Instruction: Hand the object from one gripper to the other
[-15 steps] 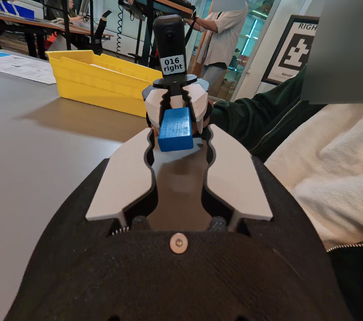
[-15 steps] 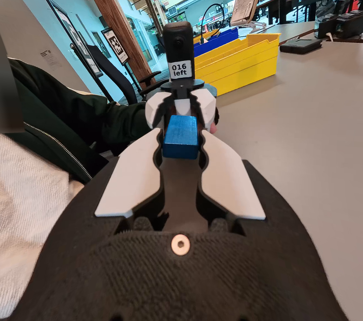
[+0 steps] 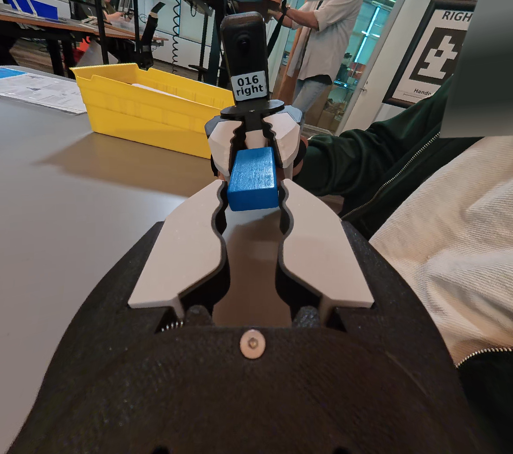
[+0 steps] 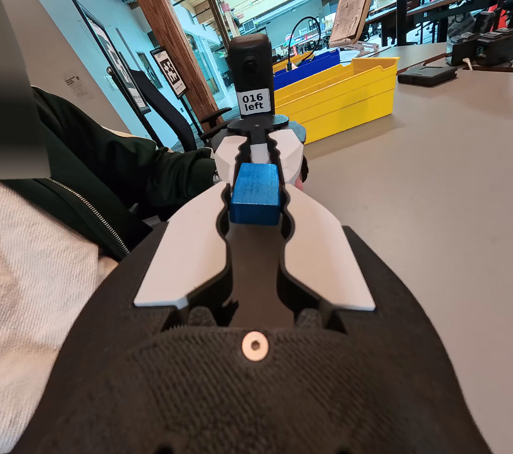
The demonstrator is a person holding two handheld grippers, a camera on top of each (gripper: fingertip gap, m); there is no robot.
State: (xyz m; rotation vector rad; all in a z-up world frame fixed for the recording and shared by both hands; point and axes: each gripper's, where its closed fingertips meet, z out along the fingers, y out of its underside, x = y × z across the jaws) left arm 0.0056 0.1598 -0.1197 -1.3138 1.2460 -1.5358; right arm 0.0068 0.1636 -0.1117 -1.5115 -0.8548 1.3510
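Blue block [image 3: 252,180] up in the air over the grey tabletop [image 3: 83,218], not touching it. Lies at 12 o'clock from the left hand-held gripper [image 3: 251,186], right between its tips. Lies at 12 o'clock from the right hand-held gripper [image 4: 255,189] too. Points its long side from one to the other, like a little bridge. Looks squeezed at both ends, each pair of fingers pressed onto its sides. Just as near to one as to the other. Probably time for one side to let go; hard to tell which.
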